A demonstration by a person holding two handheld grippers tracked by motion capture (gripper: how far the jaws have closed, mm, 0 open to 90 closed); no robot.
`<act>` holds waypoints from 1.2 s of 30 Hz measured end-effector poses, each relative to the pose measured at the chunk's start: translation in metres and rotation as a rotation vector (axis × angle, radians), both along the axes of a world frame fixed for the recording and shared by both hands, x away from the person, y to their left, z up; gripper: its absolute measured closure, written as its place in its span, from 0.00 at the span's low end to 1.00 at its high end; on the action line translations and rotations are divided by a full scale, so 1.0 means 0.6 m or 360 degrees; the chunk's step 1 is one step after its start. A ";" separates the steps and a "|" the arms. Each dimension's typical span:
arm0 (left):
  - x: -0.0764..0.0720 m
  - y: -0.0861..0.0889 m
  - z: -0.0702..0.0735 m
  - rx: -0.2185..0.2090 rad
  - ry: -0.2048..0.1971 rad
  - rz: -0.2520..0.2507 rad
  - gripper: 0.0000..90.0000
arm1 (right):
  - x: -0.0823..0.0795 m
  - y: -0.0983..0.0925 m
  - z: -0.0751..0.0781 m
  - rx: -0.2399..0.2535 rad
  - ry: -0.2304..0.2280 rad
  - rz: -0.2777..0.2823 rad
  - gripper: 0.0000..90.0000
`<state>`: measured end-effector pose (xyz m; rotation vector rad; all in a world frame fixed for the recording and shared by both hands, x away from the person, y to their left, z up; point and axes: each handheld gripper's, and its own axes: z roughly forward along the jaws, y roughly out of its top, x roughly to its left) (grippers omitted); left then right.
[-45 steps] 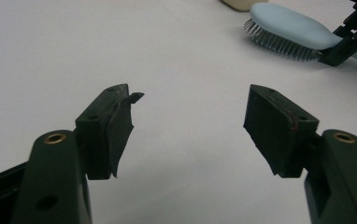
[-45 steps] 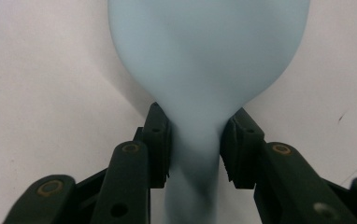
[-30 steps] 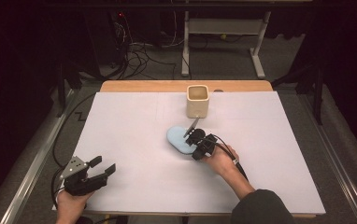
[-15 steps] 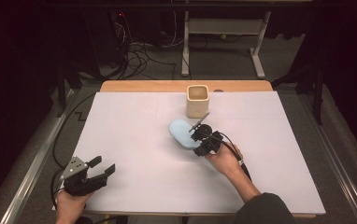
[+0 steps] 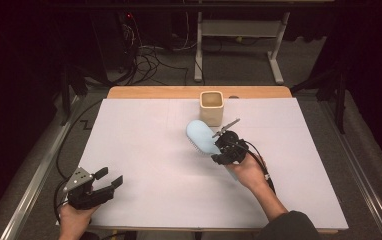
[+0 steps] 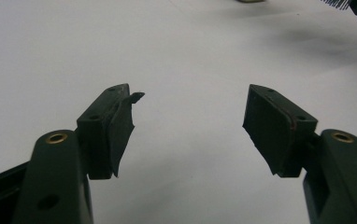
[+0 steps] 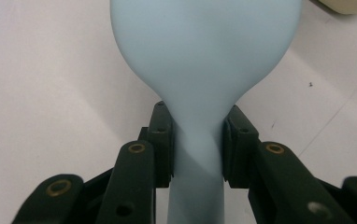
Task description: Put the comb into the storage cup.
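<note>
Risk: the light-blue brush (image 5: pixel 202 137) could be swivelled or dropped, since it is pinched only at its narrow neck while the wide head hangs ahead of the jaws.
Cause: a smooth handle and a jolt against the beige cup (image 5: pixel 212 107) just beyond.
Right hand-held gripper (image 5: pixel 222 146): clamped on the brush neck, head tilted above the table (image 5: pixel 144 130).
Right hand pose: forearm angled in from below, jaws aimed toward the cup.
Left hand-held gripper (image 5: pixel 110 179): spread, empty, held low and well apart from the brush.
</note>
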<state>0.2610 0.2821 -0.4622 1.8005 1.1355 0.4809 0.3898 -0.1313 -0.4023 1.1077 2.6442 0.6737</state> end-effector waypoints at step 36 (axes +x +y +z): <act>0.005 -0.005 -0.006 0.0024 0.0049 -0.0026 0.37 | 0.011 -0.053 0.024 0.0305 -0.0143 -0.0091 0.78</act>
